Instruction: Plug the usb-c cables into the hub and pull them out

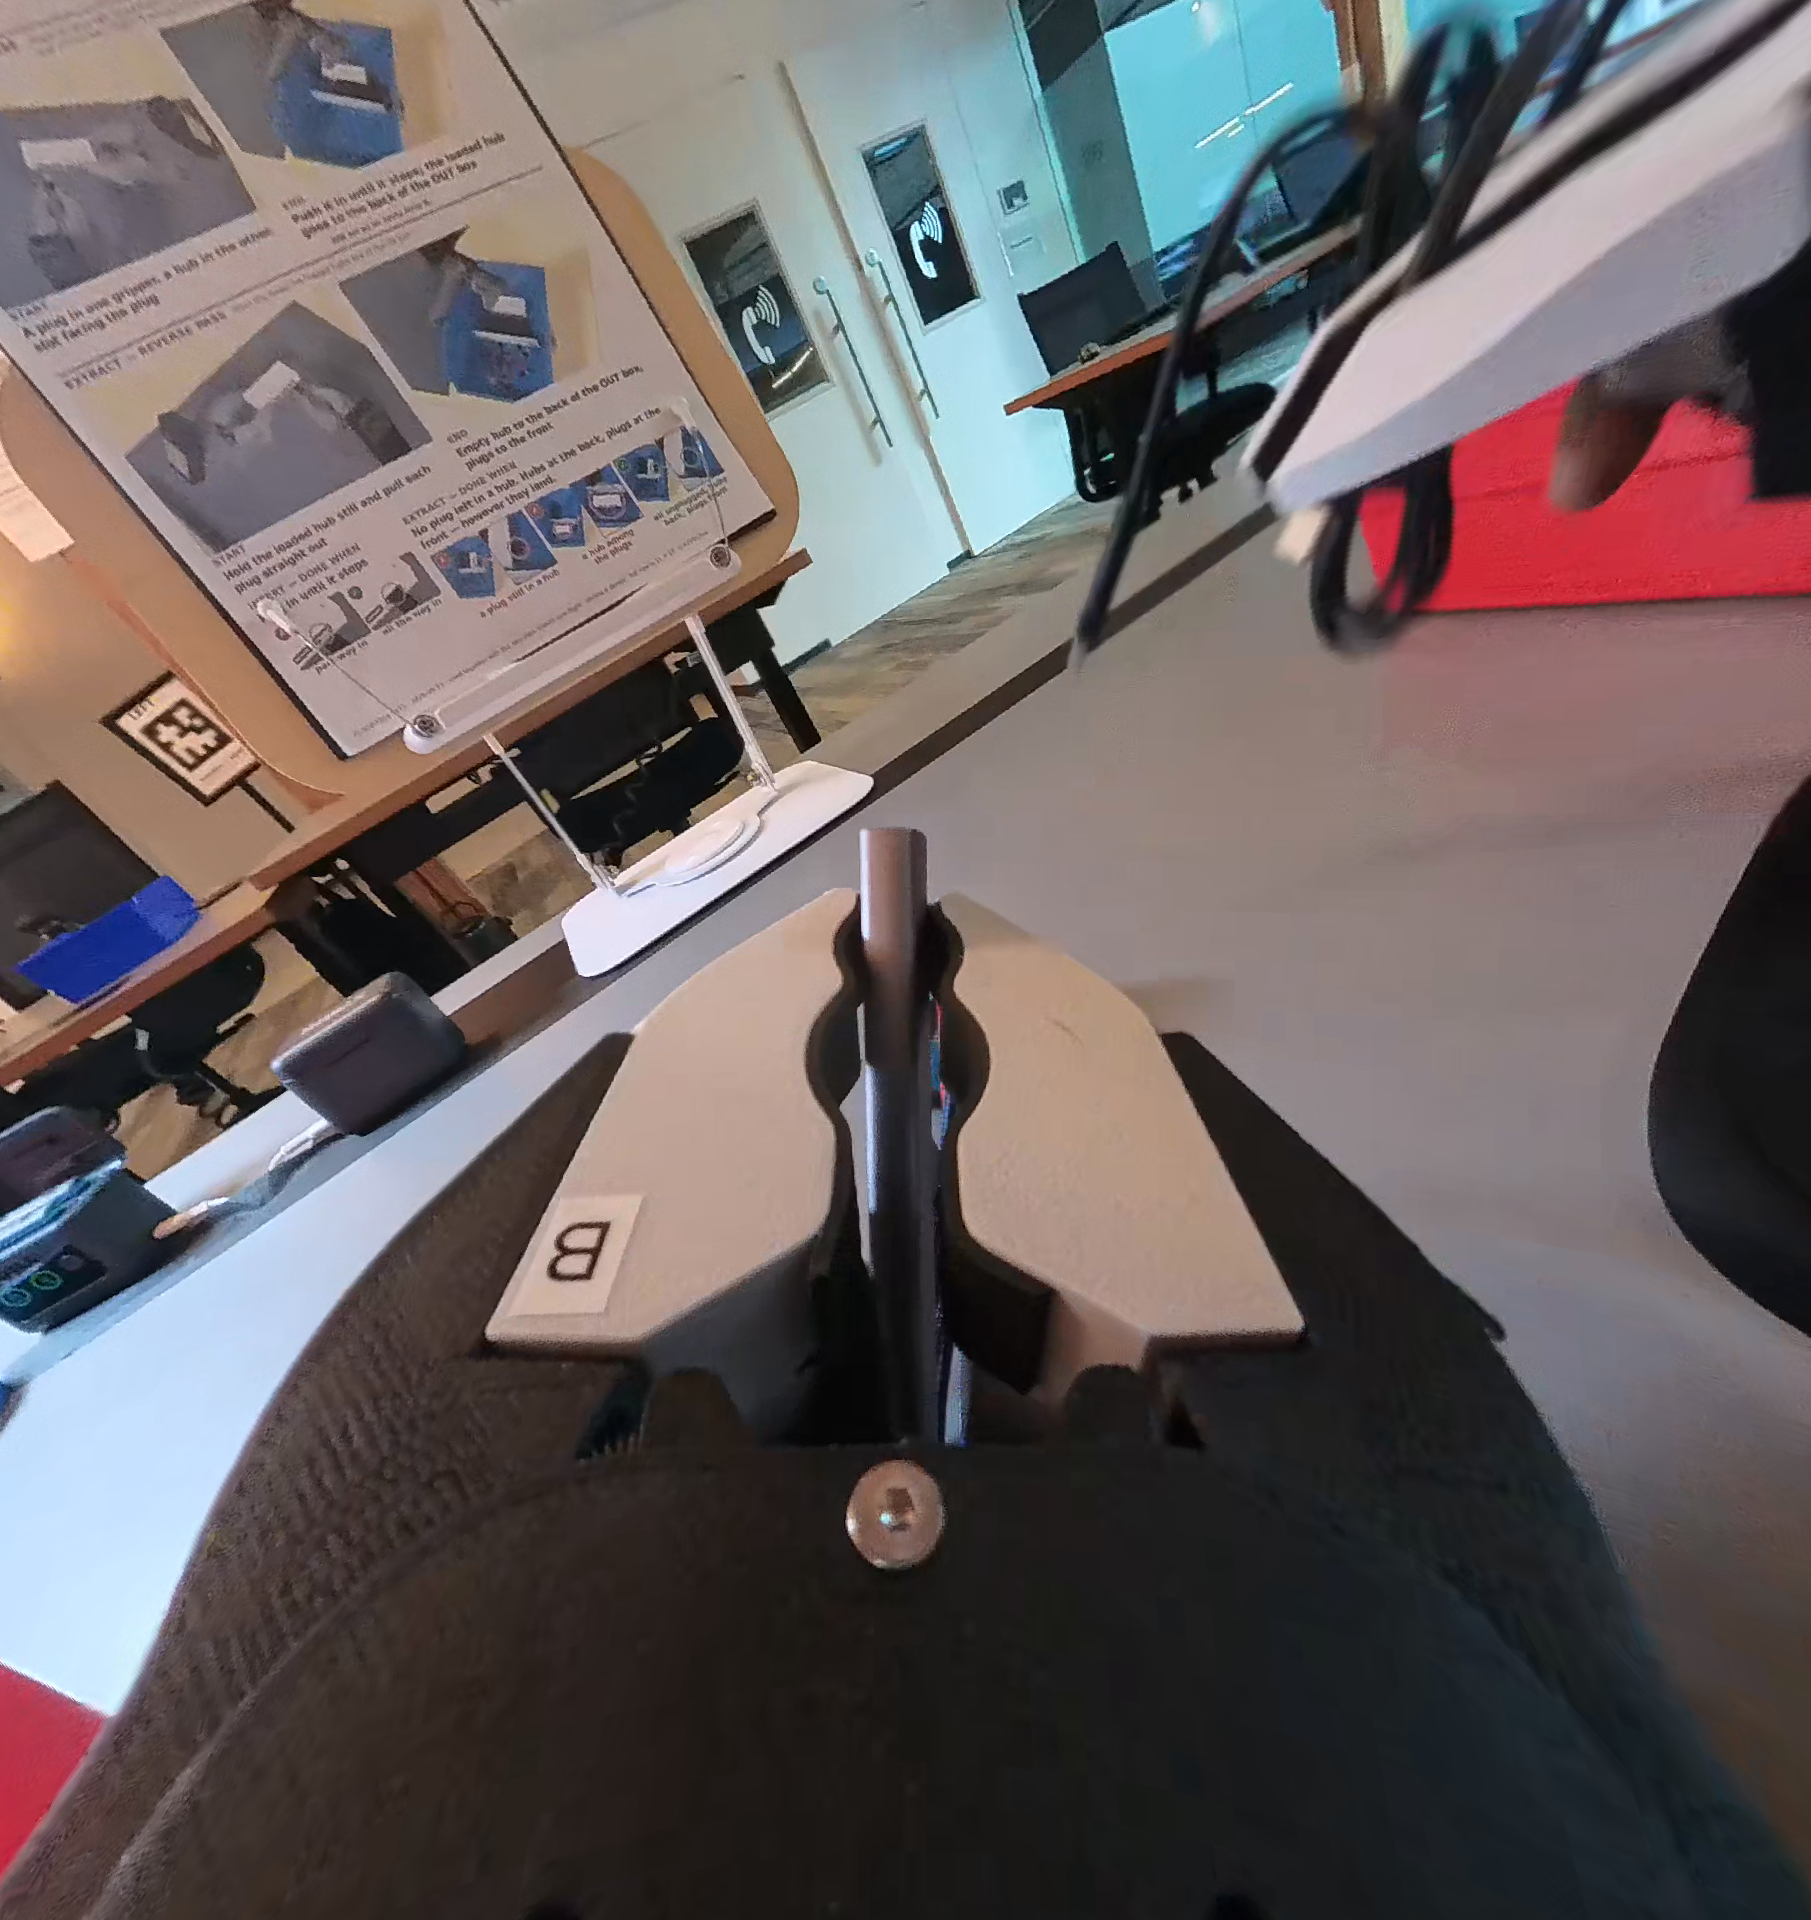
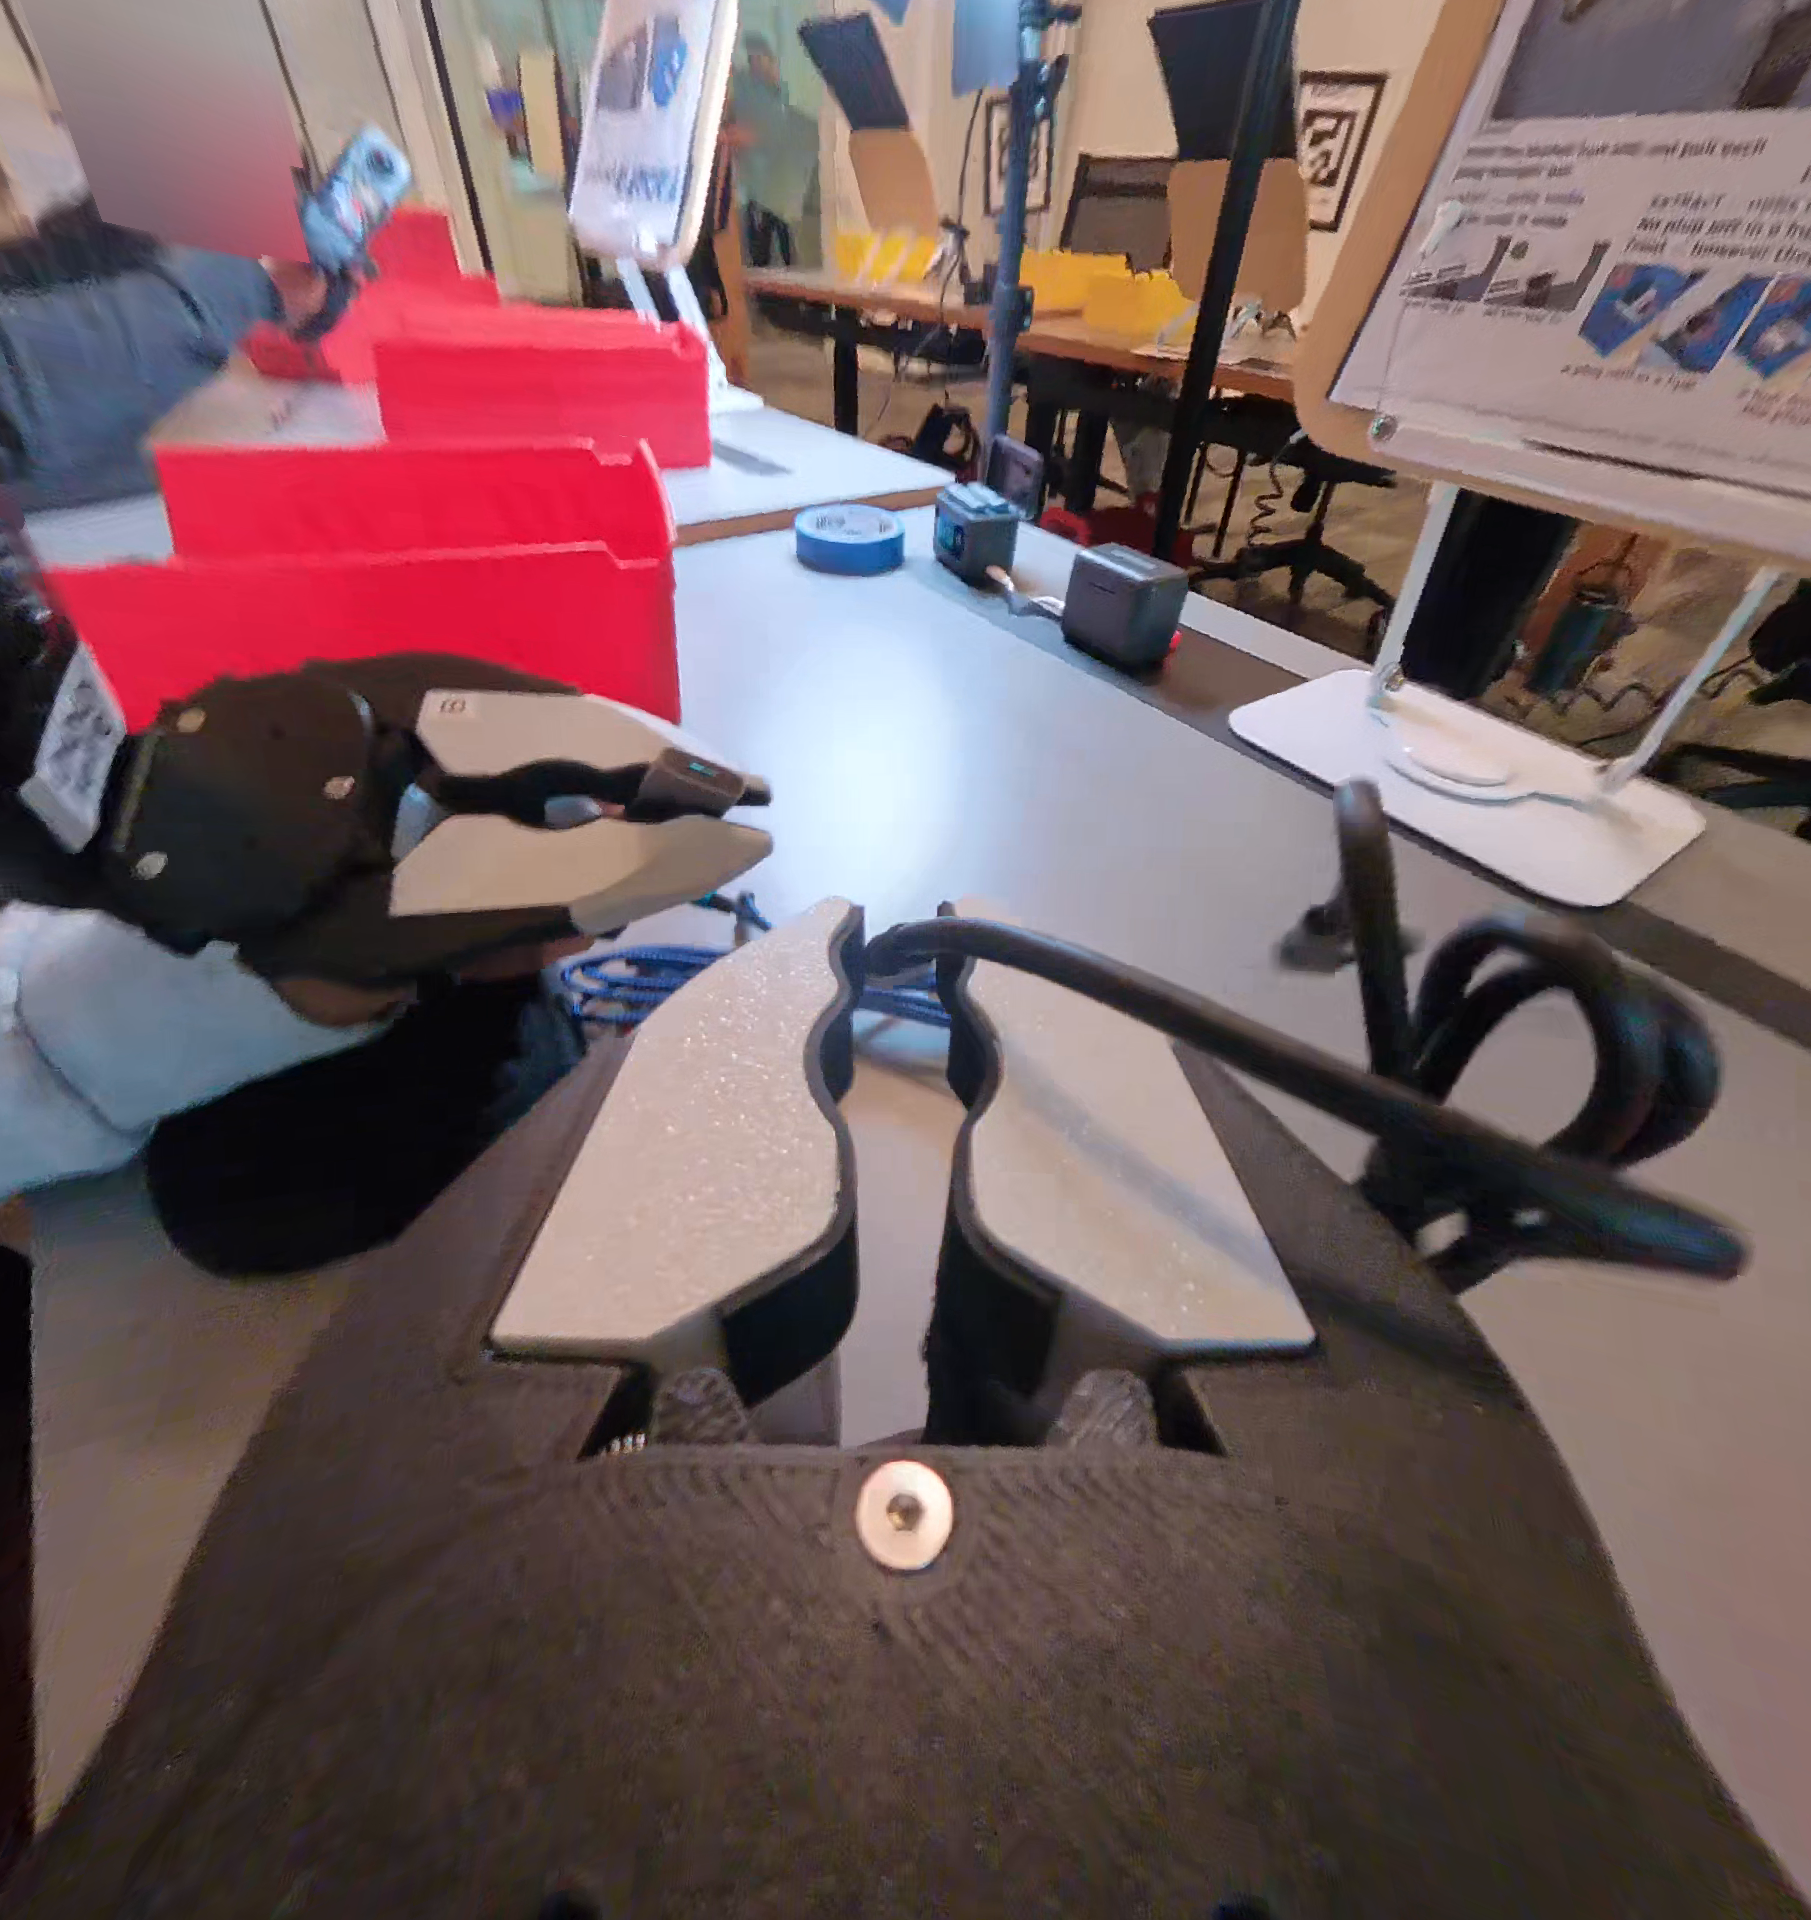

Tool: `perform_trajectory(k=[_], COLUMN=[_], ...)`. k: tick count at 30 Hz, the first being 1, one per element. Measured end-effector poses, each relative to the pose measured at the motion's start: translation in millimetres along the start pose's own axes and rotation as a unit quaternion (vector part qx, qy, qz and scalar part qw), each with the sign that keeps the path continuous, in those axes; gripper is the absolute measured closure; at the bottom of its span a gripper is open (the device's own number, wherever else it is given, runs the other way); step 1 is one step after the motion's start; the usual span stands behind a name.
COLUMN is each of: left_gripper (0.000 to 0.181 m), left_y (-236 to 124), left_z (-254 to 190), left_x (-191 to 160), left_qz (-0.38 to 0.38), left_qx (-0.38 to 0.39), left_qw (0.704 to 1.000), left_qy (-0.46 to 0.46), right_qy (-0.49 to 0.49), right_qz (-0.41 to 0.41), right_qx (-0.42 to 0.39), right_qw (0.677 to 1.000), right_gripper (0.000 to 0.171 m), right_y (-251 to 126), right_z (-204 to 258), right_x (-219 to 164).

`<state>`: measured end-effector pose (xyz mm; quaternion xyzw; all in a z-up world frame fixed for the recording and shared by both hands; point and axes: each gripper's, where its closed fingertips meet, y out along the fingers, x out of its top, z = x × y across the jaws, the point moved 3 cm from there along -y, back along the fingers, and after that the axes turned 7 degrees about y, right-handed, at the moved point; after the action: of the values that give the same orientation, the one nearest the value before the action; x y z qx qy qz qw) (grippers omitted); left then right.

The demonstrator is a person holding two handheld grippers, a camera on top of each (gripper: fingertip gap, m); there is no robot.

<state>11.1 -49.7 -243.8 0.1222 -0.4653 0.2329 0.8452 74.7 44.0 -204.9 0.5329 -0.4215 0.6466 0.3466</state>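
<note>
While the left tool (image 2: 745, 821) is held level above the grey bench (image 2: 984, 727), clamped on the dark grey hub (image 1: 893, 1039), the right tool (image 2: 901, 935) pinches a black usb-c cable (image 2: 1244, 1049) at its tips, its bundled coils (image 2: 1566, 1039) hanging right.

L wrist view: lettered white sticker (image 1: 568, 1252) on left gripper (image 1: 893, 914) finger, 8 o'clock; printed instruction board (image 1: 361, 364), 10 o'clock. R wrist view: coded tag (image 2: 75, 732), 9 o'clock.

Bare grey table (image 2: 911, 727) lies open ahead; red bins (image 2: 413, 613) block the left, a white stand base (image 2: 1566, 821) seemingly crowds the far right.
</note>
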Motion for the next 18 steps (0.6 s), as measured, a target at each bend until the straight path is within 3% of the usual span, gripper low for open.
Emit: perform_trajectory(k=[4,10,14,18], left_gripper=[0.171,0.171,0.171,0.17], left_y=[0.3,-0.3,0.2,0.5], left_z=[-3.5,-2.4,-3.2,-4.4], left_x=[0.1,0.3,-0.1,-0.4], left_qz=[0.002,0.0,0.002,0.004], left_qx=[0.001,0.002,0.001,0.001], left_qw=[1.0,1.0,1.0,0.999], left_qy=[0.029,0.026,0.029,0.038], right_qy=[-0.061,-0.126,-0.168,-0.166], right_qz=[0.071,0.185,0.273,0.404], right_qx=[0.012,0.008,-0.023,-0.087], right_qw=[0.996,0.975,0.947,0.895], right_gripper=[0.158,0.157,0.157,0.158], right_y=[-45.1,-143.6,-206.2,-256.1], right_z=[9.8,-7.5,-33.3,-66.0], right_x=[18.2,52.0,57.5,29.5])
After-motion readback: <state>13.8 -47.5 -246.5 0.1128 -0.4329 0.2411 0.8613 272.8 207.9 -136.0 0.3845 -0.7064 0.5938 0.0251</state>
